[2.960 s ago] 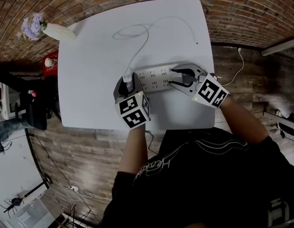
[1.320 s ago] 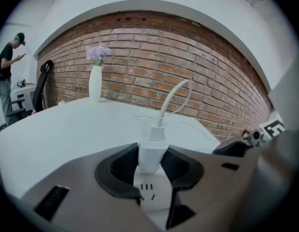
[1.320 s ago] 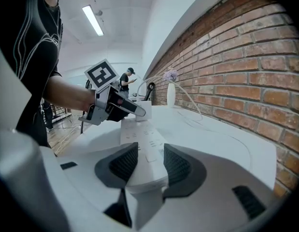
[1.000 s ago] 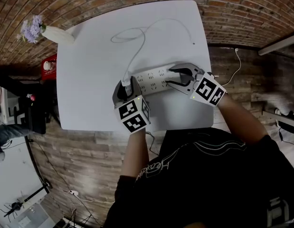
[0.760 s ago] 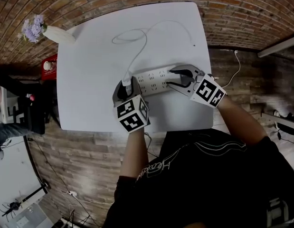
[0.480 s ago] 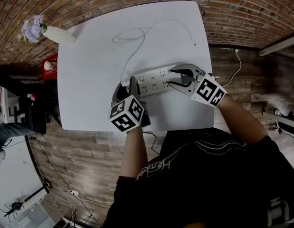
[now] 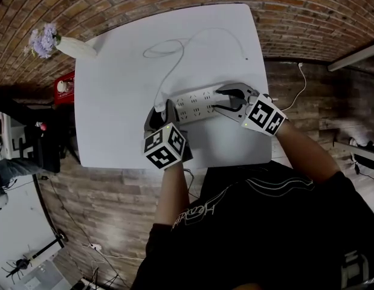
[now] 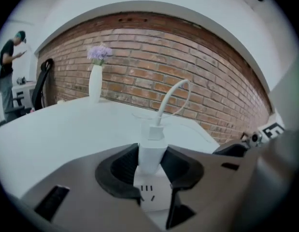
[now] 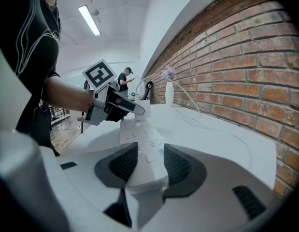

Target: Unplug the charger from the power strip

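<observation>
A white power strip (image 7: 196,101) lies across the white table (image 7: 114,101). A white charger (image 8: 151,151) stands plugged into the strip's left end (image 8: 151,197), and its white cable (image 8: 171,98) arcs up and away, then loops over the far part of the table (image 7: 174,46). My left gripper (image 8: 150,161) is shut on the charger, one pad on each side of it; in the head view it (image 7: 161,109) sits at the strip's left end. My right gripper (image 9: 145,161) is shut on the strip's other end (image 9: 142,144), seen in the head view (image 7: 224,99) too.
A white vase with purple flowers (image 7: 66,43) stands at the table's far left corner. A red object (image 7: 64,84) sits just off the left edge. A brick wall (image 8: 188,71) runs behind the table. A person (image 8: 5,76) stands in the background.
The left gripper's marker cube has rolled to the left while the gripper stayed at the charger. The right gripper and the strip have not moved.
</observation>
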Available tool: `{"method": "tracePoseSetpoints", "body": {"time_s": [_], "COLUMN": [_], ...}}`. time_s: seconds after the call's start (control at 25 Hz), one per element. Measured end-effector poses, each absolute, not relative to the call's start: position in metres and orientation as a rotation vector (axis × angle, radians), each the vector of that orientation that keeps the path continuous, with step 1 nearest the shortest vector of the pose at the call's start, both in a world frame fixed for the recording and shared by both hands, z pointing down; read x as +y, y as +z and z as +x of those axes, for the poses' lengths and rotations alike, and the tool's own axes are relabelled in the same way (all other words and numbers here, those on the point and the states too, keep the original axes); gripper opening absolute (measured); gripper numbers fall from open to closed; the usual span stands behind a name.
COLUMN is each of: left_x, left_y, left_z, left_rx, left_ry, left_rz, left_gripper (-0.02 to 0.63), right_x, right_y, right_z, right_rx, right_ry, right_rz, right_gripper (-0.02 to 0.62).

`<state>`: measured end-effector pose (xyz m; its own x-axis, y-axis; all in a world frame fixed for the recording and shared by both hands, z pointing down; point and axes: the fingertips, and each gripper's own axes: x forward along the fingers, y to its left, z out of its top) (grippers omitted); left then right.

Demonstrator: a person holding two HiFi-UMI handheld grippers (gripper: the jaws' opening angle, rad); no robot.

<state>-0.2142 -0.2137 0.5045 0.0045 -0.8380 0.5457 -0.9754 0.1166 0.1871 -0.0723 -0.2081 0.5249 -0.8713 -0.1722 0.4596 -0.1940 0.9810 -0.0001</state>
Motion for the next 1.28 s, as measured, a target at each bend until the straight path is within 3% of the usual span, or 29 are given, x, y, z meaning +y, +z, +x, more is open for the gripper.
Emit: {"method": "tracePoseSetpoints", "body": {"time_s": [0.12, 0.4, 0.64, 0.84, 1.04, 1.28], "left_x": [-0.213, -0.215, -0.212, -0.212, -0.217, -0.22], "left_y": [0.505, 0.499, 0.503, 0.498, 0.486, 0.466], "left_z": [-0.217, -0.206, -0.214, -0.202, -0.209, -0.184], "left_rx": [-1.843, -1.999, -1.894, -1.958, -1.798, -1.682], "left_ry": [0.293, 0.585, 0.324, 0.632, 0.143, 0.121], "left_rz": [1.734, 1.826, 1.745, 1.864, 1.743, 1.82], "left_gripper": [0.14, 0.135, 0.137, 0.135, 0.135, 0.135], "right_x": [-0.208, -0.209, -0.208, -0.208, -0.207, -0.209], "right_y": [0.525, 0.524, 0.526, 0.525, 0.524, 0.525], "right_z": [-0.073, -0.072, -0.071, -0.071, -0.073, -0.07], "right_rx": [-2.651, -2.657, -2.653, -2.657, -2.654, -2.653], "right_ry": [0.065, 0.069, 0.069, 0.066, 0.054, 0.065], "right_rz": [0.259, 0.256, 0.247, 0.245, 0.244, 0.244], "right_gripper": [0.149, 0.149, 0.149, 0.149, 0.149, 0.149]}}
